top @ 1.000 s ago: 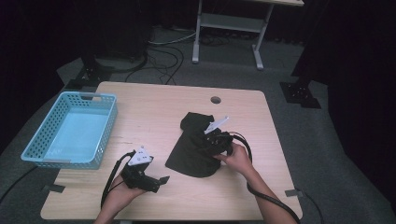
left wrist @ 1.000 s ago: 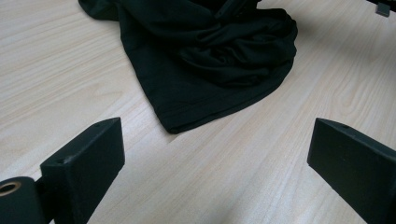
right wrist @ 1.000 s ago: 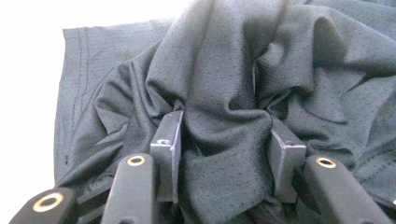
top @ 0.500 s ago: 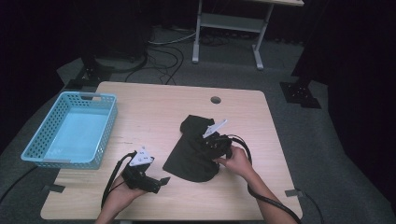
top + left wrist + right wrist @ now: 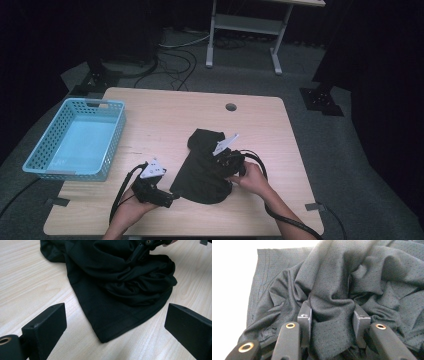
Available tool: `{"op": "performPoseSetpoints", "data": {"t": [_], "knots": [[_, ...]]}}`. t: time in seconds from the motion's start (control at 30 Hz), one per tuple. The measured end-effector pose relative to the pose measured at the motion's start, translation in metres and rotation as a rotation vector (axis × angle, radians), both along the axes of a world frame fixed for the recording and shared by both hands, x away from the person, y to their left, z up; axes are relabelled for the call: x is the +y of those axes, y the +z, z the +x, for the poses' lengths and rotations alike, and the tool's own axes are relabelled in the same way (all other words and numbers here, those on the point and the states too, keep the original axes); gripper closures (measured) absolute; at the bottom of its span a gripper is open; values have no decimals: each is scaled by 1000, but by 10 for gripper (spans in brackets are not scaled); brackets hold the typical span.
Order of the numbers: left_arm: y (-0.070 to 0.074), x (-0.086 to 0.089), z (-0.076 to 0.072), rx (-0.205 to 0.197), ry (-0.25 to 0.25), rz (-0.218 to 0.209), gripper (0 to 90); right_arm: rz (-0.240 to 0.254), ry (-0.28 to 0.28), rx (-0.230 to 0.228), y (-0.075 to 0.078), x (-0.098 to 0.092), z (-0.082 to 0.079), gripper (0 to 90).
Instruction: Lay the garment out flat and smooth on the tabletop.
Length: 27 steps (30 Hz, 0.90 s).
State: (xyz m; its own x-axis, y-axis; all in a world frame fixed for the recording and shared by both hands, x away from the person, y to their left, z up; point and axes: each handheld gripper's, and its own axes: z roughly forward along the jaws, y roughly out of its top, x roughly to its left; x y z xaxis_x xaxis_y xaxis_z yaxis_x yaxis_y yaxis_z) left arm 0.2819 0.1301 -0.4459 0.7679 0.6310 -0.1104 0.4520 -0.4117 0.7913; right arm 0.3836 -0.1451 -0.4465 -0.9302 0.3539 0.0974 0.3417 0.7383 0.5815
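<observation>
1. The light wooden rectangular table (image 5: 165,115) carries everything; a round hole (image 5: 230,106) sits near its far edge.
2. A light blue perforated plastic basket (image 5: 47,140) stands on the table's left side, well apart from the cloth.
3. A black mesh fabric garment (image 5: 200,172) lies crumpled at the middle of the table towards the person's side. Its far end is bunched into folds, and its near part spreads flatter to a hemmed corner (image 5: 105,336) that points at the left gripper.
4. The right gripper (image 5: 333,315), black with a grey three-cornered plate on top, sits on the garment's right part. Its jaws have just been closing and now pinch a raised fold of the fabric between them, the cloth gathered in wrinkles around both pads.
5. The left gripper (image 5: 115,325), likewise black with a grey plate, rests on the table just beside the garment's near left edge. Its jaws stand wide apart with nothing between the pads, and the hemmed corner lies on the wood just ahead of them.
6. A black cable (image 5: 260,162) loops from the right gripper past the person's right hand (image 5: 255,180).
</observation>
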Motion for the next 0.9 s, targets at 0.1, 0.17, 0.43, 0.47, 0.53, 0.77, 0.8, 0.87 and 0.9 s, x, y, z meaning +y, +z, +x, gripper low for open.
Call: {"op": "performPoseSetpoints", "data": {"t": [0.1,0.17,0.43,0.47,0.53,0.77,0.8,0.87,0.9], "knots": [[-1,-1,0,1,-5,5,31,-3,13,1,0,3,-4,612],[-1,-1,0,1,-8,6,31,-6,25,2,0,6,-7,611],[-3,-4,0,6,-26,17,31,-12,76,6,1,18,-18,612],[-3,-4,0,6,-28,17,31,-14,80,9,1,19,-19,612],[-3,-4,0,7,-29,19,31,-11,92,11,1,23,-22,612],[-4,-4,0,10,-31,26,31,-3,121,25,1,30,-29,614],[-4,-4,0,10,-32,25,31,-2,125,26,0,31,-30,614],[-5,-5,0,13,-38,24,31,-2,132,30,1,32,-31,616],[-5,-5,0,15,-41,25,31,-1,136,31,1,33,-32,616]]}}
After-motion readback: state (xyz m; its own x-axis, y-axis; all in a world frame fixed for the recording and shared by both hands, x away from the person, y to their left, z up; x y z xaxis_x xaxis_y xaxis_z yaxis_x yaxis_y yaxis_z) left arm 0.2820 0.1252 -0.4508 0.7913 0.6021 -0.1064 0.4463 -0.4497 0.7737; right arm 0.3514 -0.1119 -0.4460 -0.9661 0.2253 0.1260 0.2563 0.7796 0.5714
